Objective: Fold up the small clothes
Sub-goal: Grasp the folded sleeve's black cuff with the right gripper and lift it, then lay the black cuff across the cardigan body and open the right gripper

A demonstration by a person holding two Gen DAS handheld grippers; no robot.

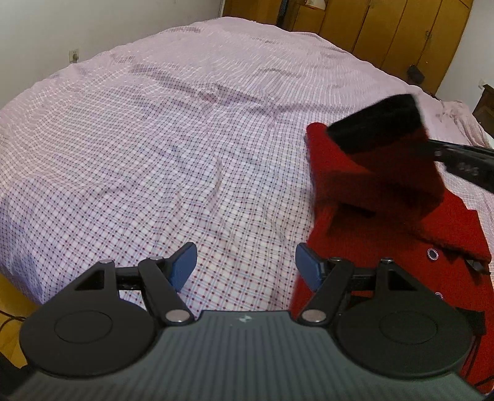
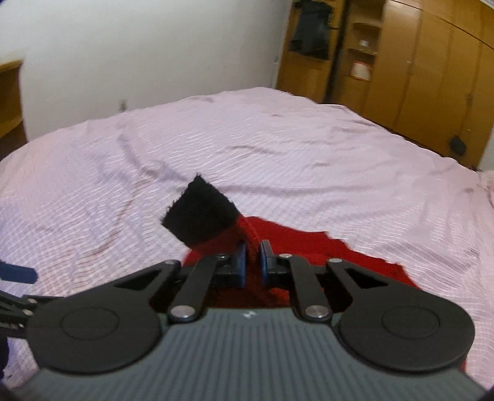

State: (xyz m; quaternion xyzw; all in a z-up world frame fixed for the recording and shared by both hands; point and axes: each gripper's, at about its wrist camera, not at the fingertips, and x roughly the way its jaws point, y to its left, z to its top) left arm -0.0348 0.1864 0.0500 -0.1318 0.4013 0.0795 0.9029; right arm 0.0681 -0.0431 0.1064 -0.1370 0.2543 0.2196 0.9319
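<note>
- Left wrist view: bed (image 1: 154, 138) under a pink checked sheet, rumpled; white wall at left, wooden wardrobe (image 1: 386, 27) behind.
- Left gripper (image 1: 246, 263) hovers low over bare sheet, blue fingers (image 1: 184, 265) spread wide, holding nothing; its right pad sits just beside the coat's edge.
- Red coat (image 1: 386, 246) lies at the right of the bed, buttons (image 1: 433, 254) showing.
- Black-cuffed sleeve (image 1: 379, 145) is lifted above the coat body.
- Right wrist view: right gripper (image 2: 253, 262) pinches a fold of the red sleeve, pads nearly together, cuff (image 2: 200, 212) standing up beyond them; gripper is raised, pointing across the bed.
</note>
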